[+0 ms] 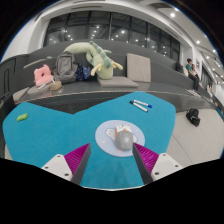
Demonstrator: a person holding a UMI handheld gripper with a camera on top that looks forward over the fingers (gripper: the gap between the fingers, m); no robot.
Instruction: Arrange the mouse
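The small grey computer mouse [122,138] sits on a round pale mat [120,134] at lower centre, between my released claw [111,160]'s fingers. I judge it light, rigid, slippery-shelled; I'd pinch its flanks. Teal desk [60,130] surrounds it.

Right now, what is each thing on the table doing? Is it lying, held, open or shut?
mouse: lying flat on the round mat, between the finger tips, not squeezed.
round mat: flat on the teal cover.
gripper: fingers open, either side of the mouse.
pen: lying flat beyond the mat.
small green thing: lying on the teal cover, away from the fingers.
plush toys: piled at the table's far end.
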